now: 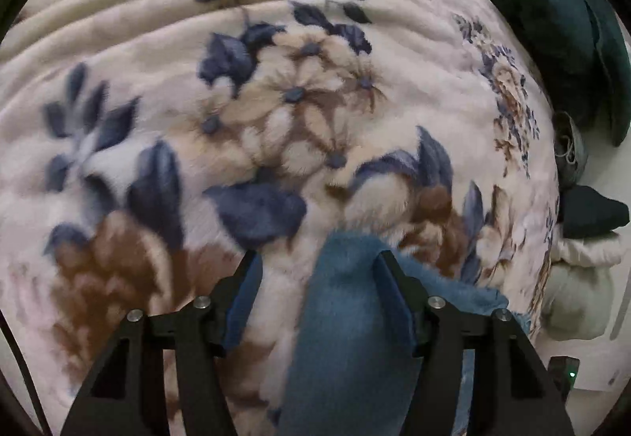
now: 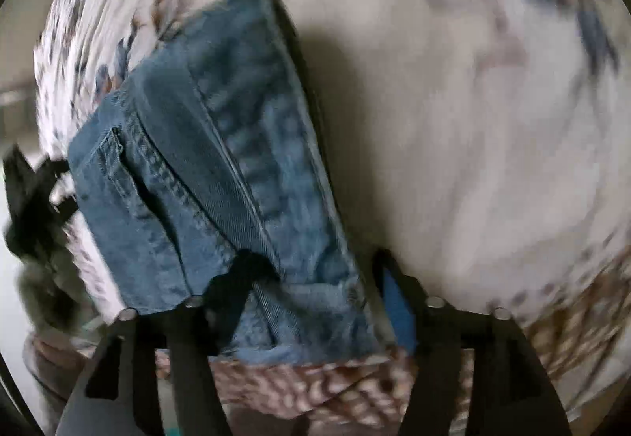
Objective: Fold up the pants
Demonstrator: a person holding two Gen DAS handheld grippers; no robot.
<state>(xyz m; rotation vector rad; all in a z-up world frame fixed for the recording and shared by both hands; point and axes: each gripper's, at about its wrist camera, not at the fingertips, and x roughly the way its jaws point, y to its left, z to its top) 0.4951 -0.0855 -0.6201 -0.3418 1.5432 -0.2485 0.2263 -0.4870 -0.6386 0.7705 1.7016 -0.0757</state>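
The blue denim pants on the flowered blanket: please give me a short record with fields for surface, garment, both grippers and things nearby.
surface: cream fleece blanket with blue and brown flowers
garment: blue denim pants, bunched, seams visible
left gripper: jaws spread wide, denim lies between them, not pinched
right gripper: jaws apart, denim between them; picture blurred
nearby: dark green velvet cushion at the blanket's right edge
fold: not yet neat

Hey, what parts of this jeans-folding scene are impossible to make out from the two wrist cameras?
- Left wrist: jeans cut off by the bottom edge.
- Right wrist: blanket smeared by motion blur.
- Right wrist: dark shape at left edge, blurred, unidentifiable.
- Left wrist: items beside the green pillow too small.
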